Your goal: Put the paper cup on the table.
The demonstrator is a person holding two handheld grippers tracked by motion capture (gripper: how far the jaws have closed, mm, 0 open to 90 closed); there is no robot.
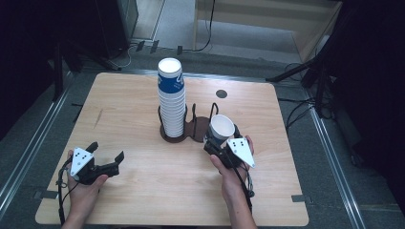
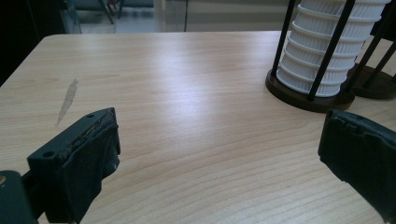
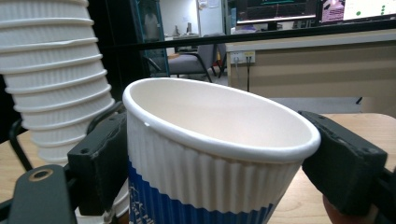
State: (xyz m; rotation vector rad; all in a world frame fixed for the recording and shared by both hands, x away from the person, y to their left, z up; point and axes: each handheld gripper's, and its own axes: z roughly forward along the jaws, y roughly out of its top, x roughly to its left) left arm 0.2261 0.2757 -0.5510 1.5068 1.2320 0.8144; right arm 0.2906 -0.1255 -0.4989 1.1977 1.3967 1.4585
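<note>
A tall stack of ribbed white and blue paper cups (image 1: 171, 95) stands in the left ring of a dark wire holder (image 1: 165, 119) at the table's middle. A single cup (image 1: 222, 126) of the same kind is tilted, mouth up, just right of the holder's empty right ring (image 1: 198, 130). My right gripper (image 1: 217, 140) is shut on it. In the right gripper view both pads press the cup (image 3: 210, 172) on its sides, with the stack (image 3: 51, 79) close at the left. My left gripper (image 1: 106, 151) rests open near the table's front left, with nothing between its jaws (image 2: 219, 154).
The wooden table (image 1: 143, 191) has a pale scratch (image 2: 67, 100) at its left and a small dark round spot (image 1: 221, 93) at the back. Dark stands and cables lie on the floor around it. The stack (image 2: 327, 51) is at the upper right in the left gripper view.
</note>
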